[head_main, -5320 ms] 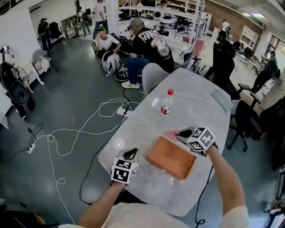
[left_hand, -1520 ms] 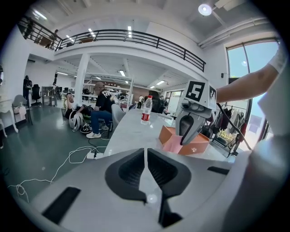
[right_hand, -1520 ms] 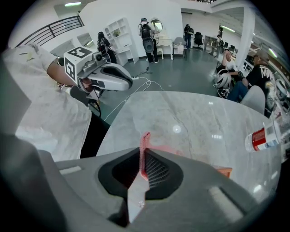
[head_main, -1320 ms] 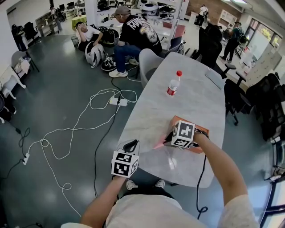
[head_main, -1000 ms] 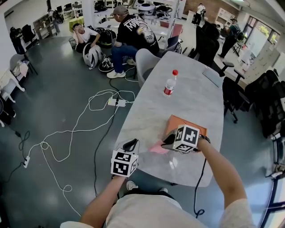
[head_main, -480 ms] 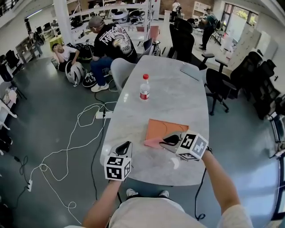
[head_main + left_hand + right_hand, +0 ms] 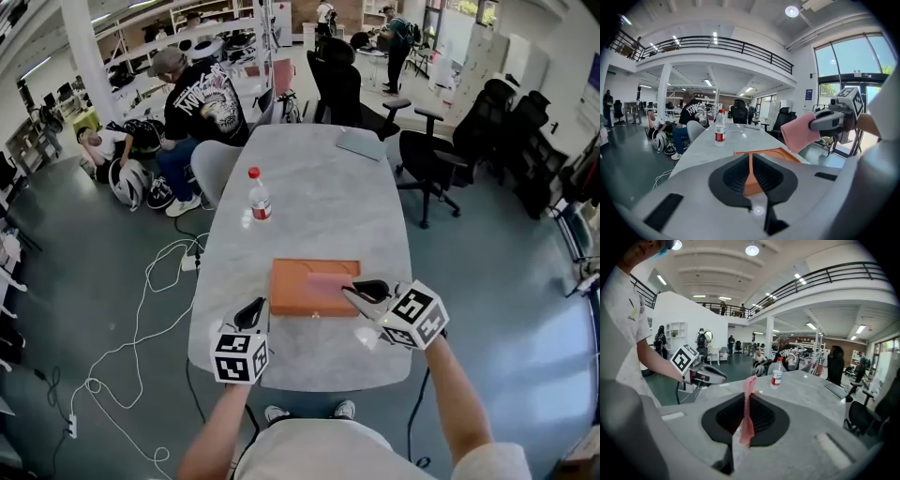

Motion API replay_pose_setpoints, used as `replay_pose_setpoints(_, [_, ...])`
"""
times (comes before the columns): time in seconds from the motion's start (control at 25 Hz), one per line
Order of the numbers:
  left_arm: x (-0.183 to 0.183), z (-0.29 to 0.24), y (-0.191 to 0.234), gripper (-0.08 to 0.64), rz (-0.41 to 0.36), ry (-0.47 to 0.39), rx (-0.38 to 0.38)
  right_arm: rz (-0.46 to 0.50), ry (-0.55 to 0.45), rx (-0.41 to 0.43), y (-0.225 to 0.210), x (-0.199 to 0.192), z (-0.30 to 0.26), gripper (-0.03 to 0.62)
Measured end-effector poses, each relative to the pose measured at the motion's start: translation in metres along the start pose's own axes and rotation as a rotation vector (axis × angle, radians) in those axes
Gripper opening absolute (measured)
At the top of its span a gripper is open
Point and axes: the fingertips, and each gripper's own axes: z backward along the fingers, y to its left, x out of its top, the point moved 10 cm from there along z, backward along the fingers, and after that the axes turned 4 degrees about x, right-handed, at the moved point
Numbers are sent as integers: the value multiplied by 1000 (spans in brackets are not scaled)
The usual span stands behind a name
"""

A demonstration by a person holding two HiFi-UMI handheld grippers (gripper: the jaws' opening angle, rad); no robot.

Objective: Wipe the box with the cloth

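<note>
Orange box (image 7: pixel 314 286) is lying flat on the desk (image 7: pixel 309 178), close to its near edge. Right claw (image 7: pixel 352 292) is pinching a pink cloth (image 7: pixel 328 281) over the box's right half; whether the cloth is touching the box is unclear. Left claw (image 7: pixel 255 307), closed and empty, is hovering by the box's near left corner. Wiping well probably means pressing the cloth flat and sweeping overlapping strokes edge to edge, with the left claw steadying the box. Counting: one box, one cloth, one bottle (image 7: pixel 257 199), two claws.
</note>
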Motion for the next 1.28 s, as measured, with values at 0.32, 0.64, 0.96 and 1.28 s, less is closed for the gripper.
replay_pose_setpoints(0.32, [9,-6,-26,26,-42,0,-18,-157,-186,-224,-10,-22,41,15])
replay_pose_setpoints(0.64, [10,-8,-37,26,-55,6,-20,-248,-250,-311,-8,-41,46,15])
replay_pose_setpoints(0.96, [9,-10,-39,26,-56,7,-27,-272,-263,-319,-8,-42,43,15])
replay_pose_setpoints(1.28, [6,-10,-35,26,-50,8,-26,-275,-268,-307,-4,-44,37,15])
